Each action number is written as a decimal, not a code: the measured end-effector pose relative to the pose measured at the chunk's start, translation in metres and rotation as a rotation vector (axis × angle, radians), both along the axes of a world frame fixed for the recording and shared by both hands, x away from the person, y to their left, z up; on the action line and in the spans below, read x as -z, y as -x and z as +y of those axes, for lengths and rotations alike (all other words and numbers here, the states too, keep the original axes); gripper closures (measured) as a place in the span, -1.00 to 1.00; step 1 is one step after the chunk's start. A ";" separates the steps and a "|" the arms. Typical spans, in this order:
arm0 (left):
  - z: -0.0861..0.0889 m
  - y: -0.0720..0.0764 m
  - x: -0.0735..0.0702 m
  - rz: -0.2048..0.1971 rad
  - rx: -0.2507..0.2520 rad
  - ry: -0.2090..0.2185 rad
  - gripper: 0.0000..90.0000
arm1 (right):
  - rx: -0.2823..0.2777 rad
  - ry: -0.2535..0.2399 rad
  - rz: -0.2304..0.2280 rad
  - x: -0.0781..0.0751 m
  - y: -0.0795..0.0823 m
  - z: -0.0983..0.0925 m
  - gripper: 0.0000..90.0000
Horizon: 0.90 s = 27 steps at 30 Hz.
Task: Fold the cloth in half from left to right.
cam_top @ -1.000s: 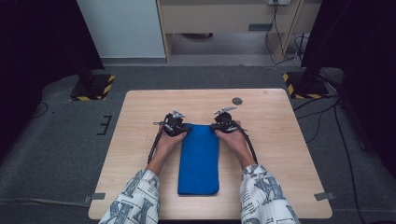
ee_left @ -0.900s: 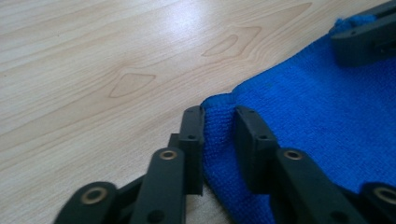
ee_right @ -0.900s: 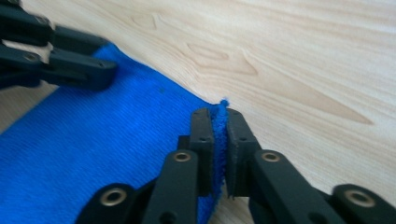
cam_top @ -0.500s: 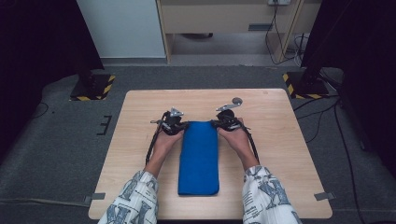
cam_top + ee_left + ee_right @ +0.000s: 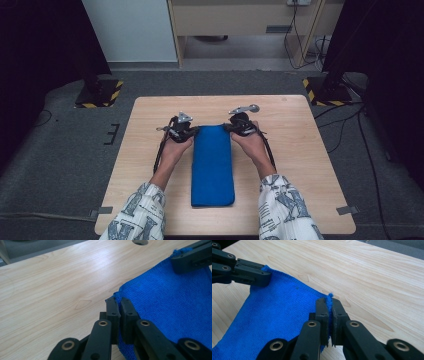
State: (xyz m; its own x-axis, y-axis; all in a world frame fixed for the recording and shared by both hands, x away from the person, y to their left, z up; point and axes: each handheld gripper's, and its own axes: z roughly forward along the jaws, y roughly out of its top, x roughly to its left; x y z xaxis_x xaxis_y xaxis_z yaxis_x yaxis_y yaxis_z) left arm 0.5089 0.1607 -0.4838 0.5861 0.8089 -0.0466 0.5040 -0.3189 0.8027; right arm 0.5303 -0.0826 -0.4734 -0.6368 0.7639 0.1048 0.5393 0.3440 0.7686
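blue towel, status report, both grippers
Left gripper shut on blue towel far left corner. Right gripper shut on far right corner. Table around it bare.

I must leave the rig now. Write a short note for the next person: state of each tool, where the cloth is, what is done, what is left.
Left tool: shut on the far left corner of the blue cloth.
Right tool: shut on the far right corner of the same cloth.
Cloth: a long folded strip in the middle of the wooden table, lying lengthwise away from the person; the gripped far edge is just raised, the rest lies flat.
Done: both far corners are pinched.
Left: probably to fold the far end toward the near end, then release; this is a guess from the grip.
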 end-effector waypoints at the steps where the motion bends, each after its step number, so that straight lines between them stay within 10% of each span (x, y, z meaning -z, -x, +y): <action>1: 0.001 0.000 -0.001 -0.001 -0.003 0.005 0.92 | 0.002 -0.011 0.001 0.000 0.000 0.000 0.93; 27: -0.004 -0.003 -0.026 -0.074 -0.033 0.050 0.92 | 0.014 -0.001 -0.057 -0.030 -0.003 -0.001 0.92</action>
State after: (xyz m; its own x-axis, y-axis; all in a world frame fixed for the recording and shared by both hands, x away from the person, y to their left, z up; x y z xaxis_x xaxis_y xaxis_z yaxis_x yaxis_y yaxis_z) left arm 0.5120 0.1572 -0.4582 0.5625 0.8256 -0.0449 0.4525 -0.2620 0.8524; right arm 0.5335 -0.0837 -0.4434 -0.6312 0.7725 0.0693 0.4990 0.3361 0.7987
